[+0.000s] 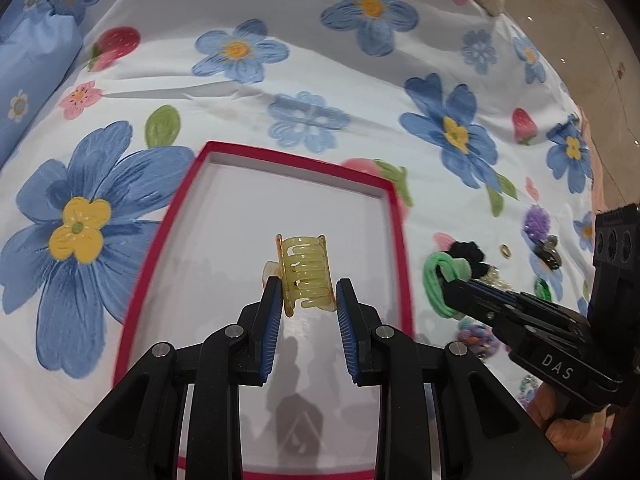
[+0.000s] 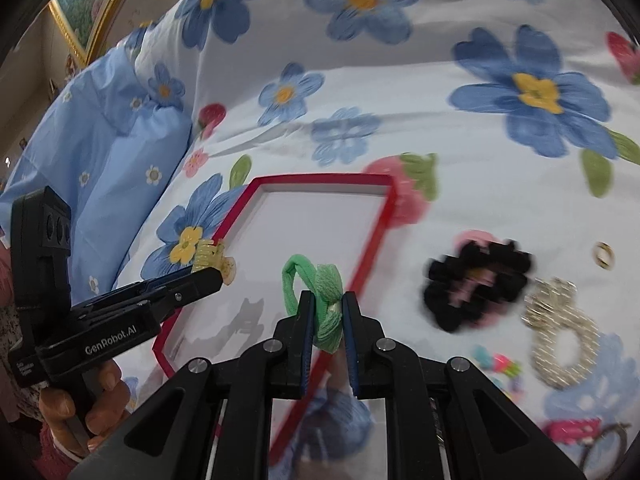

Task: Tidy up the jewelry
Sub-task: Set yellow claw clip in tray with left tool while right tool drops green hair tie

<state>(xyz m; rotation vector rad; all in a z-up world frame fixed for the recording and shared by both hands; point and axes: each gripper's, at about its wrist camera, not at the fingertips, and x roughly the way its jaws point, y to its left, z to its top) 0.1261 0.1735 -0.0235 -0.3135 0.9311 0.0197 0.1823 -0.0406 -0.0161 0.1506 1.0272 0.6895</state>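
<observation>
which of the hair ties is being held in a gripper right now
The green hair tie, clamped in the right gripper over the tray's red rim; the black scrunchie lies loose on the bedspread.

Bed with white floral sheet (image 1: 320,80), blue pillow (image 2: 100,152) beside it; glossy beige floor (image 1: 580,20); gold-framed painting (image 2: 88,4) on wall.

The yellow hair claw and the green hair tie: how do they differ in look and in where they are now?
The yellow hair claw is hard, translucent plastic with teeth; the green hair tie is a soft fabric loop. The left gripper holds the claw over the white inside of the red-edged tray; the right gripper holds the tie at the tray's right edge. Shared: each is lifted, pinched between two jaws.
</observation>
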